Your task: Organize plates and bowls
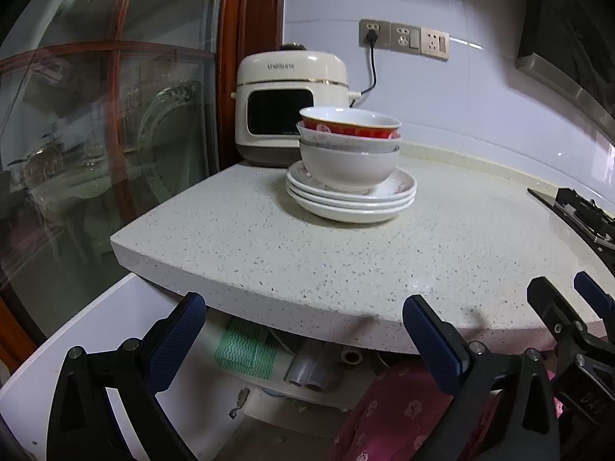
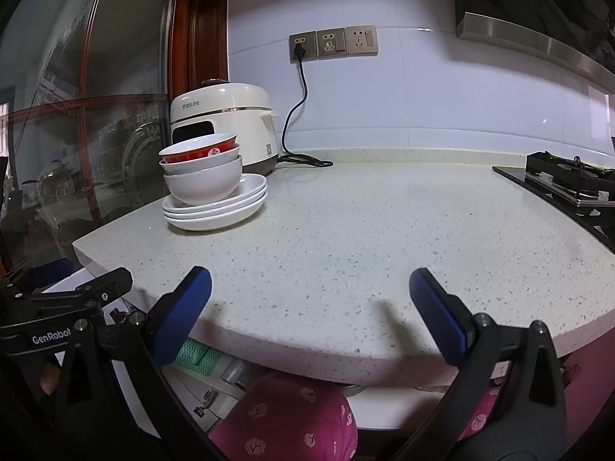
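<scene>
On the speckled stone desk (image 1: pixel 442 238) stands one pile of crockery: three white plates (image 1: pixel 350 196) stacked flat, and on the top plate three bowls nested one inside another, a white bowl (image 1: pixel 348 167) at the bottom, a pale patterned bowl (image 1: pixel 346 141) in the middle and a red bowl (image 1: pixel 349 123) with a white inside on top. The pile sits near the back left corner of the desk, just in front of a cream rice cooker (image 1: pixel 286 109) whose black cord runs up to a wall socket (image 1: pixel 371 32). In the right wrist view the same plates (image 2: pixel 215 201) and bowls (image 2: pixel 201 171) lie to the far left, with a gas hob (image 2: pixel 569 182) at the far right edge of the desk. The left gripper (image 1: pixel 303 330) hangs low before the front edge of the desk, its jaws wide apart and holding nothing, well short of the pile. The right gripper (image 2: pixel 309 307) is also at the front edge, jaws wide apart and bare, the blue pads (image 2: pixel 438 311) over the stone. Below the desk edge show a green patterned cloth (image 1: pixel 246 351) in an open cabinet and pink flowered fabric (image 2: pixel 284 418).
</scene>
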Demonstrator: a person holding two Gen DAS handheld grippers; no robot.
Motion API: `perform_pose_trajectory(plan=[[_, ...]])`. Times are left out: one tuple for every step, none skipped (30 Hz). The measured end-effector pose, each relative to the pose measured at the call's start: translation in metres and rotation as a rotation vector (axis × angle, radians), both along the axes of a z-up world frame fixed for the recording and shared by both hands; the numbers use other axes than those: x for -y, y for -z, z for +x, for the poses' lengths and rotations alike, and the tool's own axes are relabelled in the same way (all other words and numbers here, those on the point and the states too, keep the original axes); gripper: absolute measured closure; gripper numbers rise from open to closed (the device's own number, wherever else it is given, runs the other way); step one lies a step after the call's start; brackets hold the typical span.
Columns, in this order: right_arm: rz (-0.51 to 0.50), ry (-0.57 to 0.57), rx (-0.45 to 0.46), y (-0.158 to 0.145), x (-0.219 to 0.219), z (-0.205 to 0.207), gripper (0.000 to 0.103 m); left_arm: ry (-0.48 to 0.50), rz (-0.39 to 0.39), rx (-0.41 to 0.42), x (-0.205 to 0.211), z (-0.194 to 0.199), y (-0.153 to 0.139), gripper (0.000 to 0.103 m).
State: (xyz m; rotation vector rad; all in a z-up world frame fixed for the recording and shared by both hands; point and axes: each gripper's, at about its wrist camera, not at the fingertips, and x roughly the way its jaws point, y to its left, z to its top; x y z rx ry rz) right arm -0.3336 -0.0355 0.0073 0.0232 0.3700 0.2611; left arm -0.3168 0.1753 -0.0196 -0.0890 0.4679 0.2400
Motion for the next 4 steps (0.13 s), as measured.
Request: perform_pose_trajectory(plan=[[-0.001,0.0,0.0,0.0002,0.0001,-0.0002,0.0,-0.008,0.009,0.01,0.0009,-0.0015,-0.0003,0.0],[-0.001,0.0,-0.001,0.0004,0.0,-0.0003,0.0,-0.005,0.016,0.011,0.0019,-0.0019,-0.0005,0.0],[-0.001,0.001,-0.001,0.0004,0.0001,-0.0005,0.0,-0.001,0.021,0.006,0.003,-0.0014,-0.0004,0.0],[0.001,0.001,-0.001,0.0005,0.0005,-0.0005,0.0,0.001,0.023,0.003,0.0029,-0.0009,-0.0005,0.0]])
